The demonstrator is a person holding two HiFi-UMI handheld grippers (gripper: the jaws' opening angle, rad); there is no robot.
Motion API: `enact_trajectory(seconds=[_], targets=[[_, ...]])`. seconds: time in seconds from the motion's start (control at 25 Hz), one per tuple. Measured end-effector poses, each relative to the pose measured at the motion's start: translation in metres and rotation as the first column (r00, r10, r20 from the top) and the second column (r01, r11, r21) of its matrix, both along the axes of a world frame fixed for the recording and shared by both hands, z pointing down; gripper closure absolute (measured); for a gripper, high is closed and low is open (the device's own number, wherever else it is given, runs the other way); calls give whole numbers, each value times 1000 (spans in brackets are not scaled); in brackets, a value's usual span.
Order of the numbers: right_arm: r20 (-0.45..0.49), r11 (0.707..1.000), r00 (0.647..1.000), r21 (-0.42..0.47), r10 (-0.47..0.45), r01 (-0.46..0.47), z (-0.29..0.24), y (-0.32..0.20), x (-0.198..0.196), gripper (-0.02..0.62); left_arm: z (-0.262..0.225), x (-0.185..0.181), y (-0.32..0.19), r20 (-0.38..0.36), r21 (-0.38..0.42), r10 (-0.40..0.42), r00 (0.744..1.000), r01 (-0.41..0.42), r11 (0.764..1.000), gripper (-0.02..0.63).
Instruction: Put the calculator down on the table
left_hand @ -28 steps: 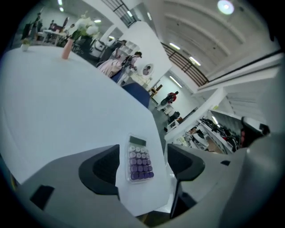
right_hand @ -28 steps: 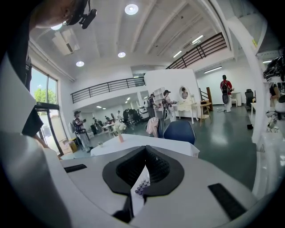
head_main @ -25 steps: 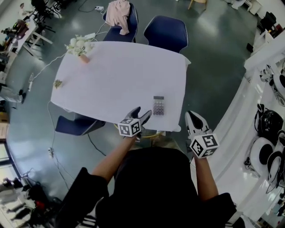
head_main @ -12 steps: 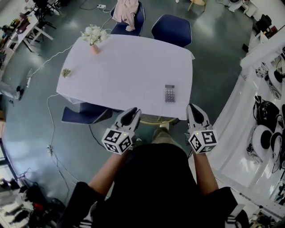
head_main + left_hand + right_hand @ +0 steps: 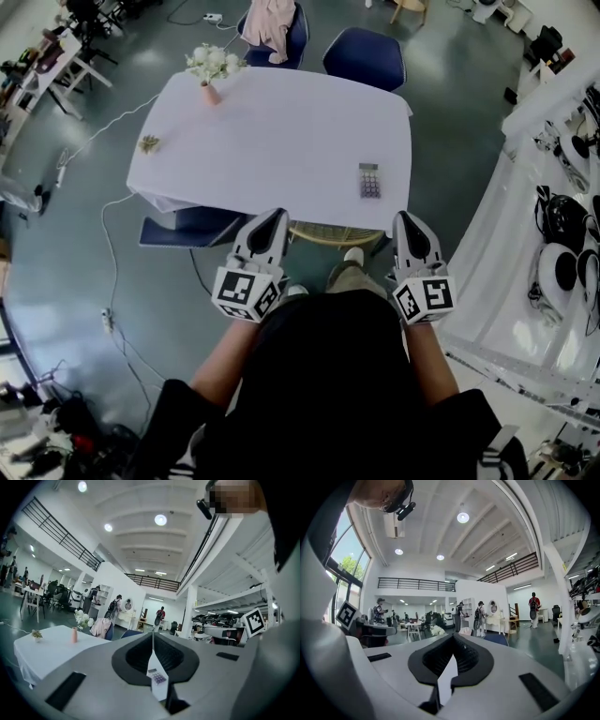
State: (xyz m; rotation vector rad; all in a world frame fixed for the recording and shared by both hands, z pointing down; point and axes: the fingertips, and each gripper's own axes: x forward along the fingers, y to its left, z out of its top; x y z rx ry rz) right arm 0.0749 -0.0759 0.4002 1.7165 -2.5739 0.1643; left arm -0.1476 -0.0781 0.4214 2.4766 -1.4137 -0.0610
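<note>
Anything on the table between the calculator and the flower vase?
No, head view shows only bare white table between calculator and flower vase.

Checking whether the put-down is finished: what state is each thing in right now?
calculator: lying flat on the table, keys up, not held
left claw: shut, empty, clear of the table
right claw: shut, empty, clear of the table
flower vase: upright at a far corner
jacket: draped over a chair

Round ceiling lamps (image 5: 160,520) are lighting everything evenly; the floor (image 5: 459,103) is glaring softly, and edges are bending.
</note>
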Motion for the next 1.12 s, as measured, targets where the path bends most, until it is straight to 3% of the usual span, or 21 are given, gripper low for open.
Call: enact_trajectory(seconds=[0.2, 0.64, 1.12], targets=[[-42, 1000, 999, -13, 3, -3, 1, 5, -11, 598, -3, -15, 13, -4, 27, -32, 999, 32, 999, 592], [-48, 997, 997, -29, -66, 65, 15, 9, -37, 598, 9, -43, 31, -11, -4, -101, 995, 101, 995, 592], [-43, 992, 991, -18, -129, 129, 18, 12, -54, 598, 21, -33, 55, -8, -46, -79, 997, 78, 996, 592]])
